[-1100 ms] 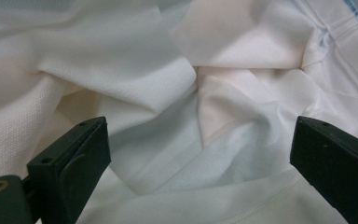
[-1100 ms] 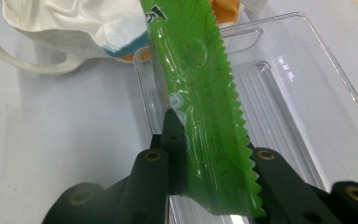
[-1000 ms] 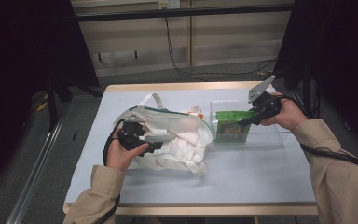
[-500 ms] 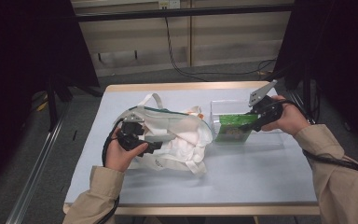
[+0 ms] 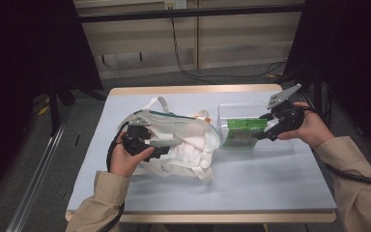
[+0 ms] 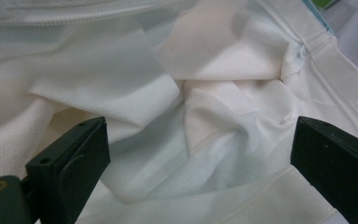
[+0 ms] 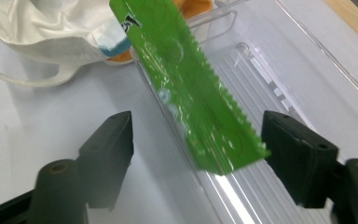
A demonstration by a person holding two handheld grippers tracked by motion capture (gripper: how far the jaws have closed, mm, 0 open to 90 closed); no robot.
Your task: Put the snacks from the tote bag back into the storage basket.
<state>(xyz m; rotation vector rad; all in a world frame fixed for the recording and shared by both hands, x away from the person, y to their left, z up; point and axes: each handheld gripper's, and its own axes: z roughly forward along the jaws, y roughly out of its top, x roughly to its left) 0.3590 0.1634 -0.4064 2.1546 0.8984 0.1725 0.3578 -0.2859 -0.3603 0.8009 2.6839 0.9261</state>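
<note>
At the counter's right edge we have released the flat green sachet (image 7: 186, 84) into the clear plastic bin (image 5: 232, 108); right tongs (image 7: 200, 154) have just been opening, left tongs (image 6: 186, 163) gape over the white cloth bag (image 5: 183, 142), more unpacking probably remains.

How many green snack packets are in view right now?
1. The green crinkle-edged foil packet leans against the near wall of the clear plastic bin, between the right gripper's open jaws. The white cloth bag may hide others.
</note>
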